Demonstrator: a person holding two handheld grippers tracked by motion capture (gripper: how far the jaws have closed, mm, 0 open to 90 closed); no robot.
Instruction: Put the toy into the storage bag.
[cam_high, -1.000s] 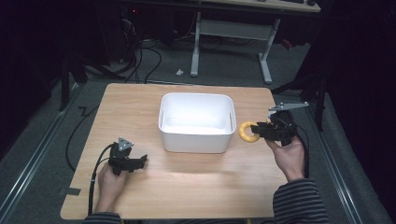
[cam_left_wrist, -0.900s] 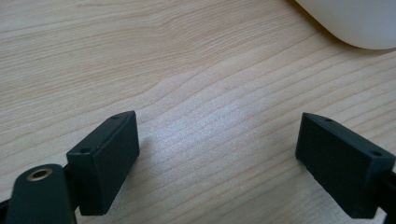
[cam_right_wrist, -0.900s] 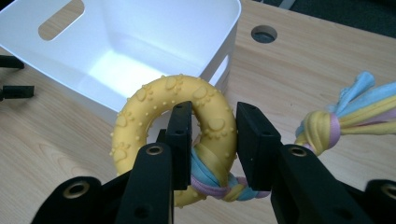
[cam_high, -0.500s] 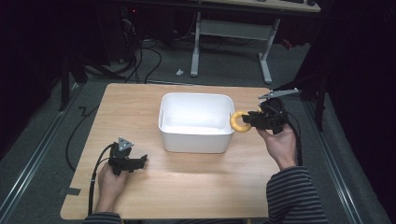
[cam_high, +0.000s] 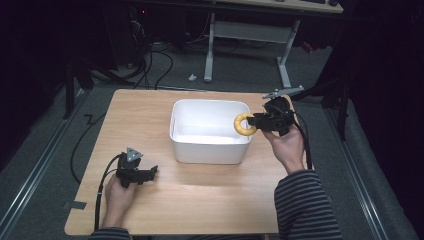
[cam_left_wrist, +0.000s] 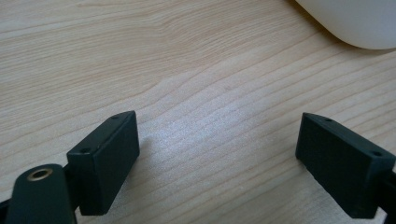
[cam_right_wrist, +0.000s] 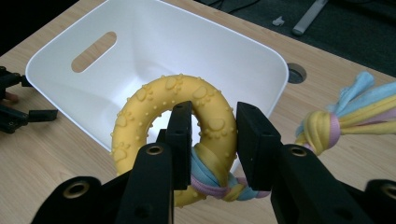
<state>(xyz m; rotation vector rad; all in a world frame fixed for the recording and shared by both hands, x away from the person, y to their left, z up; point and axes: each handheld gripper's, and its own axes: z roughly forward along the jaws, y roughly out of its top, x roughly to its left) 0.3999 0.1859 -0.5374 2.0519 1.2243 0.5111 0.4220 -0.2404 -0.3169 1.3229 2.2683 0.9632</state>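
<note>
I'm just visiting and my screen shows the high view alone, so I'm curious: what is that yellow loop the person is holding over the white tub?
Observer: A yellow rubber ring toy with raised paw prints, clamped by the right hand-held gripper.
Operator: Is anything attached to it?
Observer: Yes. A braided rope in blue, pink and yellow is tied through the ring and trails off to the side.
Operator: Does the white tub have handles?
Observer: The white tub has an oval slot cut into its far wall in the right gripper view.
Operator: And the other gripper?
Observer: The left hand-held gripper has its jaws wide apart over bare wooden table, holding nothing.
</note>
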